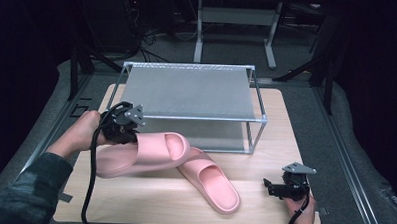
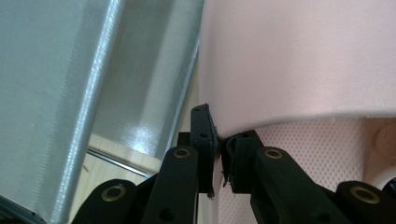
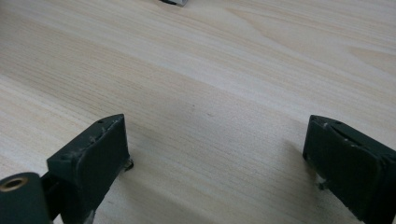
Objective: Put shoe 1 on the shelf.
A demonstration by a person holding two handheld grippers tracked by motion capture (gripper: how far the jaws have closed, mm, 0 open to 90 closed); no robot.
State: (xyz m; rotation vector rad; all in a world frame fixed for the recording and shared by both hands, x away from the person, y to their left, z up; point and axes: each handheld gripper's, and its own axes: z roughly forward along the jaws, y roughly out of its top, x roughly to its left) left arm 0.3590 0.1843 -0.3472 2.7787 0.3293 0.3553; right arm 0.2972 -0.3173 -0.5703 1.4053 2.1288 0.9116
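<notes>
My left tool [image 1: 128,134] pinches the raised pink slipper [image 1: 150,153] by its thin heel rim; light, springy foam, likely to flex. Right tool [image 3: 215,154] gapes empty.

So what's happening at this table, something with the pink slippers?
A person works with a handheld gripper in each hand. The left gripper is shut on the rim of one pink slipper, which is lifted and overlaps the second slipper lying on the wooden table. A two-tier metal shoe rack stands just behind, both shelves bare. The right gripper rests low over the table near the right edge, jaws wide open, holding nothing.
</notes>
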